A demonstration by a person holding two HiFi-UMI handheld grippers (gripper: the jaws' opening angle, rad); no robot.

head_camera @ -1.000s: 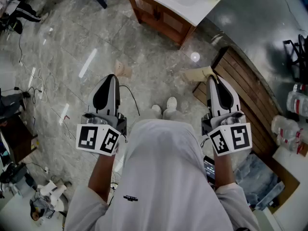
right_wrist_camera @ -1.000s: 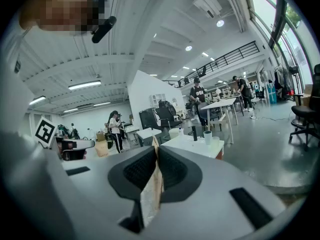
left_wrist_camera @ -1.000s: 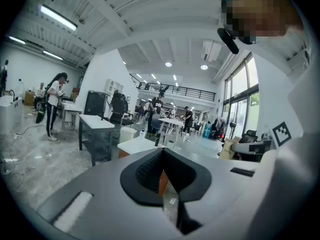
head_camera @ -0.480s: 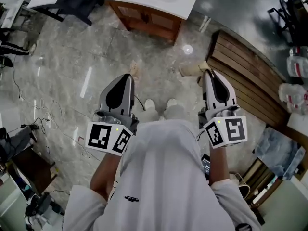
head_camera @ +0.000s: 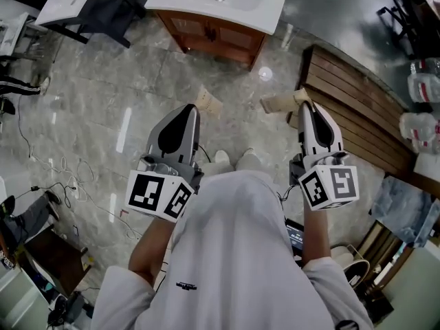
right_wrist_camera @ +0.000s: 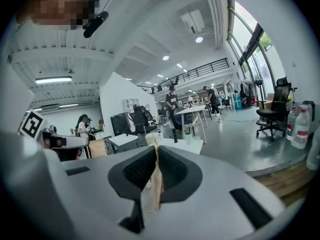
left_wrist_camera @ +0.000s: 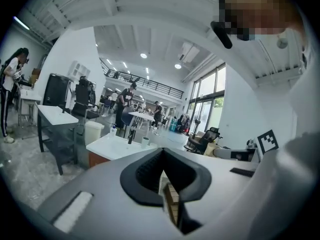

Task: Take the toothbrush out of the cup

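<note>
**Fig. — Approach stage: nothing grasped, toothbrush not yet reached**

*Head view.* The person stands on a grey marbled floor (head_camera: pixel 103 95), with both tools held out in front at waist level. The left tongs (head_camera: pixel 207 104) and right tongs (head_camera: pixel 282 103) show tan tips and no load. A white-topped, brown wooden washbasin desk (head_camera: pixel 179 0) lies well ahead, apart from both tools. No cup can be made out from this angle.

*Left gripper view.* The black jaws are pressed together w/ nothing between them, only the tan pad edges. Far beyond, a small white cup (left_wrist_camera: pixel 145 142) stands on the desk top beside a dark upright item, poss. a tap. The toothbrush is too small to tell at this range.

*Right gripper view.* These jaws are likewise closed on nothing, pads touching. The same desk and cup are seen far off, approx. straight ahead.

*Progress (judgement).* No step of the task proper is done. Left to do: close the gap to the desk, part one pair of jaws, grip the brush, lift it clear of the cup.
</note>
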